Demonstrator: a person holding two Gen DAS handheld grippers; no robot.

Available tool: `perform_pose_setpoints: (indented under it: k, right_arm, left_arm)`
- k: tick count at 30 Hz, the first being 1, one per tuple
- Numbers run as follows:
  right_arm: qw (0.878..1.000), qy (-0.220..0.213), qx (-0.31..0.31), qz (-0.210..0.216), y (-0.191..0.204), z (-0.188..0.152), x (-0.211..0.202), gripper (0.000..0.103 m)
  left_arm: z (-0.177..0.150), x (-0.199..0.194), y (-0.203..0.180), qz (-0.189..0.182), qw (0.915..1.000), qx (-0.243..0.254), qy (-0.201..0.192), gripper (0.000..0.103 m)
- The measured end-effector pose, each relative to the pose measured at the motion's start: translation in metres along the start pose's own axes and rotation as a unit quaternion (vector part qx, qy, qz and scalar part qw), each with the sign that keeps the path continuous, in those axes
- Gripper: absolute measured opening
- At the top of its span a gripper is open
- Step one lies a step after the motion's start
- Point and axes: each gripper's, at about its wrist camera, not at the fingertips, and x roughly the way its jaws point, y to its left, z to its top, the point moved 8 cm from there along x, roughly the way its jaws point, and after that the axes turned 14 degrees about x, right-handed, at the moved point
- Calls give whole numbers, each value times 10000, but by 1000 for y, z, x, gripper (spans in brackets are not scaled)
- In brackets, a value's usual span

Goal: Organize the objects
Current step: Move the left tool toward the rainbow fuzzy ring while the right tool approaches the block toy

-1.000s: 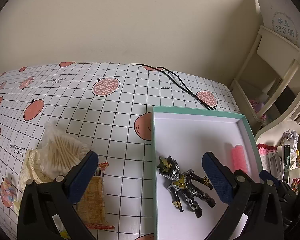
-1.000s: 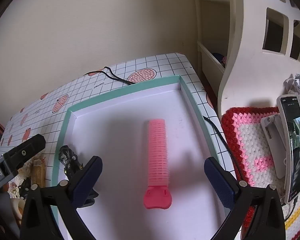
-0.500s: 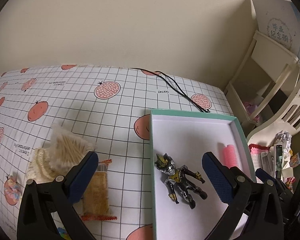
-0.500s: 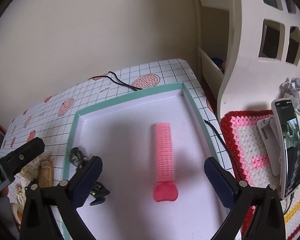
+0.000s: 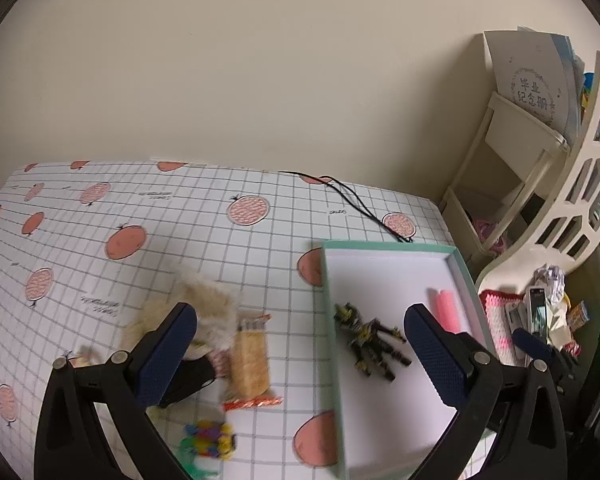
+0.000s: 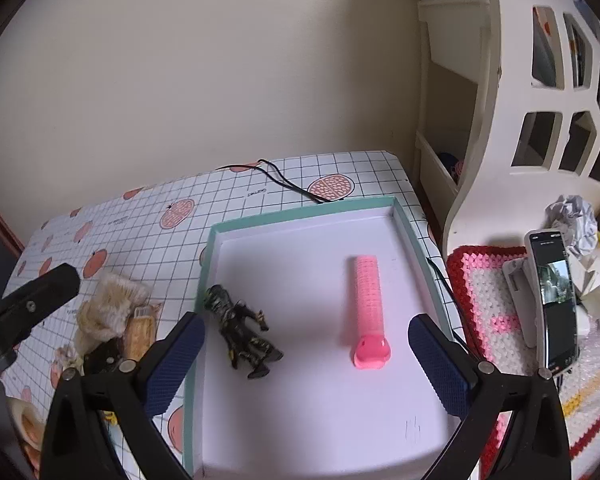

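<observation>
Two claws spread empty, left claw, right claw, above tray

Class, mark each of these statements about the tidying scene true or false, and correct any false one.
1. The toy figure lies inside the green-rimmed box. True.
2. The pink hair roller lies on the tablecloth outside the box. False: it lies in the box, right of the figure.
3. Both claws are open and hold nothing: left claw, right claw. True.
4. The cracker packet is already in the box. False: it lies on the tablecloth, left of the box.
</observation>
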Motion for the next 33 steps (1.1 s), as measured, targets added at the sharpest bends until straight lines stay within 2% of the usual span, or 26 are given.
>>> perform_pose_setpoints:
  k: [7,14,20,29,33]
  right_arm:
    - [9996,136,159,191,12,-14,-9,103]
    - [9987,309,184,359,30,-32,-14,103]
    - [9972,473,162,555,57,-49,-14,103]
    - [9941,624,-407,787,118,-81,-8,96]
    - [9917,725,-712,787,141,-98,-2,94]
  left_arm:
    - [-24,-25,29,57,9999,-123,56,103]
    - [-50,-44,72,205,9987,-447,148,103]
    - [-69,-52,99,364,9972,-591,292,103]
    - [-92,-49,141,535,9924,-987,511,103]
    - [-103,-42,153,503,9902,-1135,639,103]
